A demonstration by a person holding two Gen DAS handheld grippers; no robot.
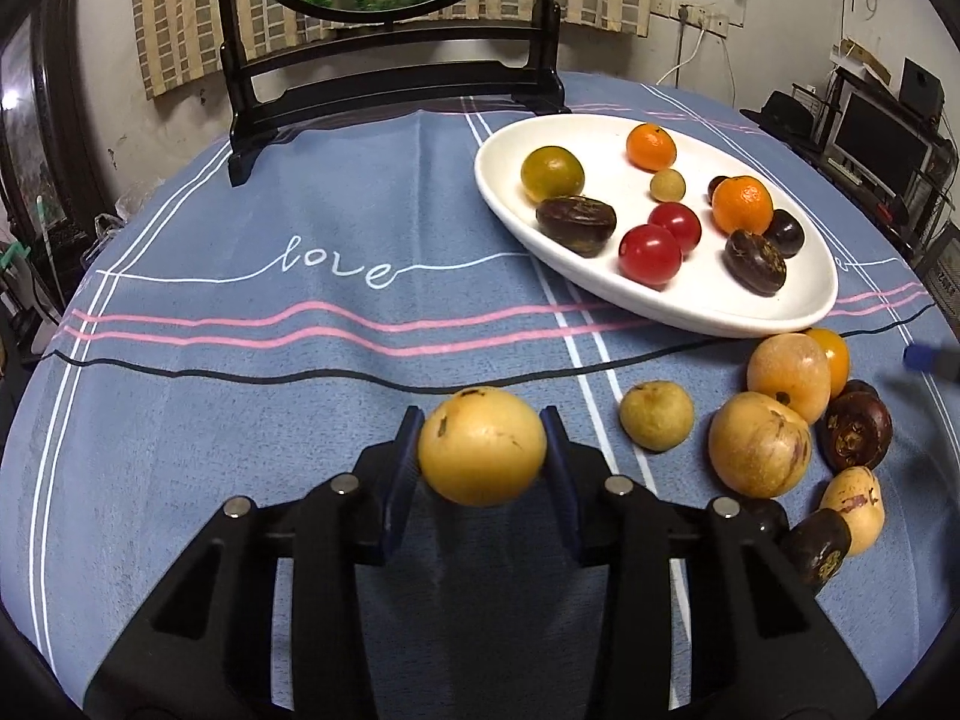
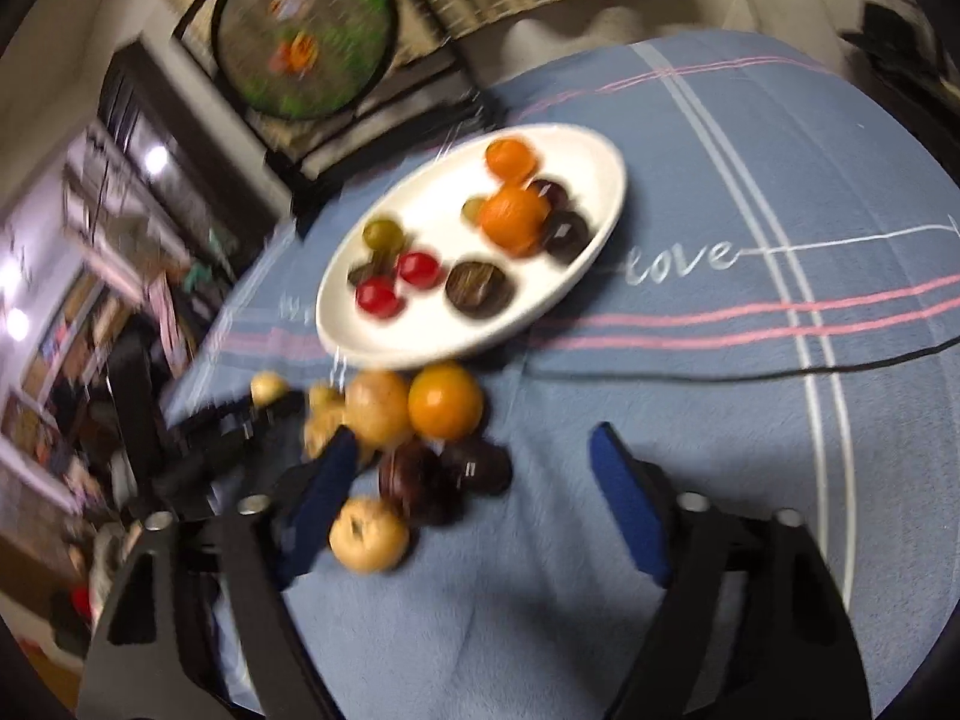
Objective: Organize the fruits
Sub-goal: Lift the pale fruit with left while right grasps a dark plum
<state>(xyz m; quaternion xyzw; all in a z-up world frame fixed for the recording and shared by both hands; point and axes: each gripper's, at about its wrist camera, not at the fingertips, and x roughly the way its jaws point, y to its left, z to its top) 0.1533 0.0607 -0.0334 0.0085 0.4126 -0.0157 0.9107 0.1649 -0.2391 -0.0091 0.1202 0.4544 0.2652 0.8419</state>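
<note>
Left hand-held gripper (image 1: 483,450) clamped on yellow fruit (image 1: 482,447), near-round, dark stem end up, above tabletop (image 1: 240,360). Right hand-held gripper (image 2: 474,492) jaws apart, nothing gripped.

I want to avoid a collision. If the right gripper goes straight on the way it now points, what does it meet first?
Probably the cluster of dark purple round fruits lying between the open right gripper fingers on the blue tablecloth. The picture is blurred, so depth is uncertain.
</note>
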